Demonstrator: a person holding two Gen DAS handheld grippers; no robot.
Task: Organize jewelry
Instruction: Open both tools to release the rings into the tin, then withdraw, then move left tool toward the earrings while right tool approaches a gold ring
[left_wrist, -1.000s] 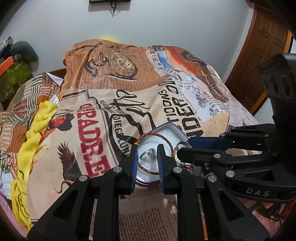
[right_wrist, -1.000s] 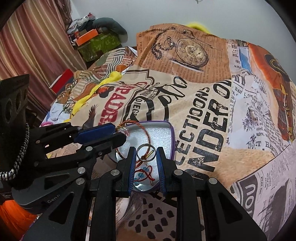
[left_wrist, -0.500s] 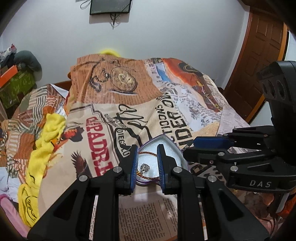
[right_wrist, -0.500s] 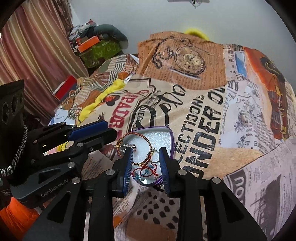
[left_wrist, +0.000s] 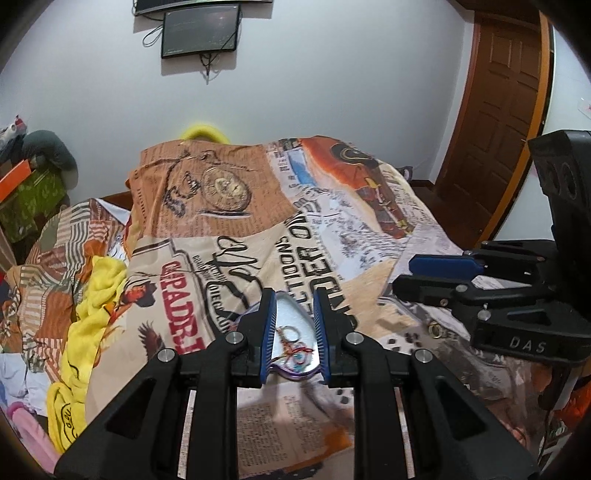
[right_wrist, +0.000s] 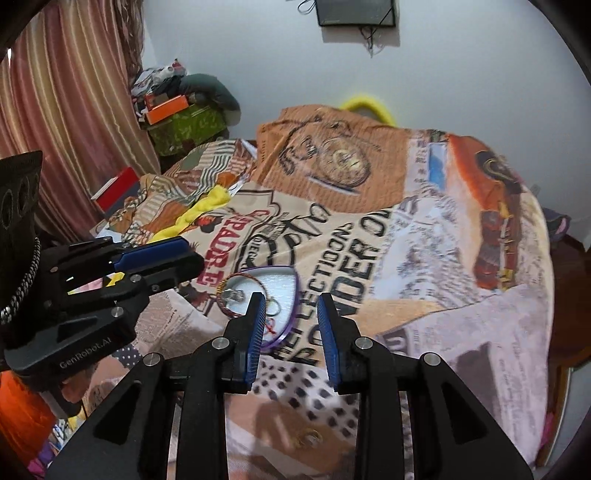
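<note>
Purple-rimmed and white inside, the little jewelry tray (right_wrist: 286, 286) sits on the printed bedspread (right_wrist: 424, 258) toward the near edge of the bed, and both tongs have pulled up and back from it compared with a second ago, when they were right down over it. The red and gold thread bracelet (right_wrist: 236, 295), a silver ring (left_wrist: 291, 332) and a small silver charm (right_wrist: 232, 295) are all lying in the tray now. The left tongs (left_wrist: 294, 334) are apart with nothing between them, and the right tongs (right_wrist: 291, 332) have opened wider and are empty too. So I'd guess that batch is dropped off. There's another gold ring (left_wrist: 436, 328) on the bedspread off to the right of the tray, and a small metal piece (right_wrist: 310, 437) near the front edge, probably next up.
</note>
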